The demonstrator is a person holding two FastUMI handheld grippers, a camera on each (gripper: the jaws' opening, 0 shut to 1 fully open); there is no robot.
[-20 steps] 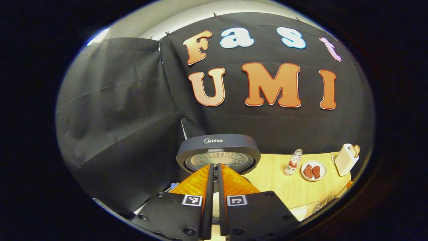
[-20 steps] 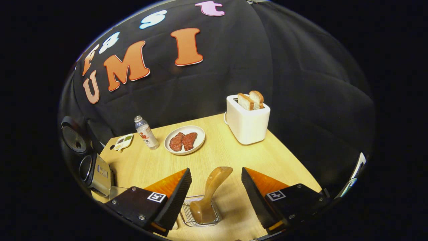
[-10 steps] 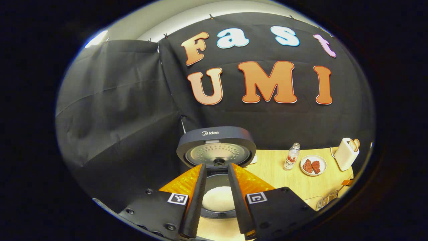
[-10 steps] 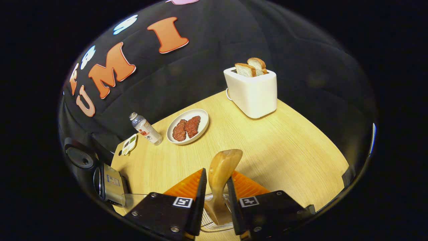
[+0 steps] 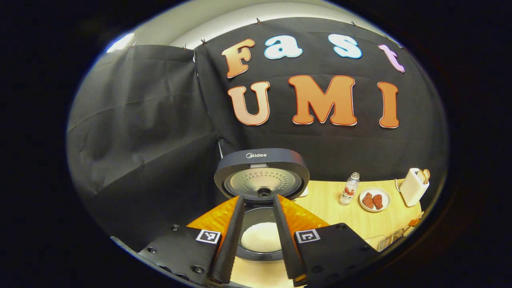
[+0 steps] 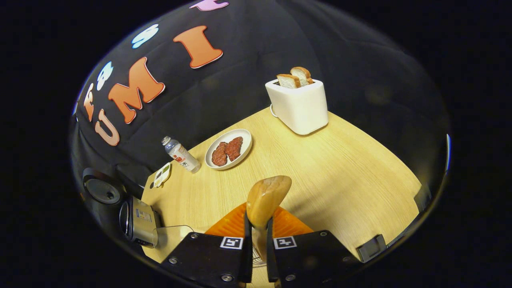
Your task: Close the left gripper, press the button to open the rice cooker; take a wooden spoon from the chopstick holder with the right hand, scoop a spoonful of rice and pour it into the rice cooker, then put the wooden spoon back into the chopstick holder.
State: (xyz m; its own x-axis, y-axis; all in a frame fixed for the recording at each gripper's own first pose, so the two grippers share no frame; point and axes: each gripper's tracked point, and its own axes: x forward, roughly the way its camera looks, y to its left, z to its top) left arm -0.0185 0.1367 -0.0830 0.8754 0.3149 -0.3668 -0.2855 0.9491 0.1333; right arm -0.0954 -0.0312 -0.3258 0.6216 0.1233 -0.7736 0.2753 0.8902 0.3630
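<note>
The left gripper [image 5: 258,240] hangs with its jaws parted to a middling gap and nothing between them; just ahead of its tips and a little below sits the dark round rice cooker [image 5: 260,244], its domed grey lid [image 5: 262,174] already swung up and standing beyond the fingers, a bed of white rice [image 5: 261,237] visible in the pot between them; so the button step looks done and this hand need only hold clear of the pot's mouth. Off to the right of those tips lie a small clear bottle [image 5: 349,189], a white plate of reddish meat [image 5: 375,199] and a white toaster [image 5: 412,186] on the pale wooden table [image 5: 332,216]. The right gripper [image 6: 258,240] is drawn narrow and clamped on the shaft of the light wooden spoon [image 6: 267,196], whose rounded end rises above and ahead of the tips; the wire chopstick holder [image 6: 255,260] peeps out low between the fingers. In my judgement the step in hand is drawing the spoon out; lift it straight along its own length so it does not snag the wires, keep the squeeze firm since the smooth shaft may pivot, then carry it towards the rice; which end bears the bowl I cannot tell.
</note>
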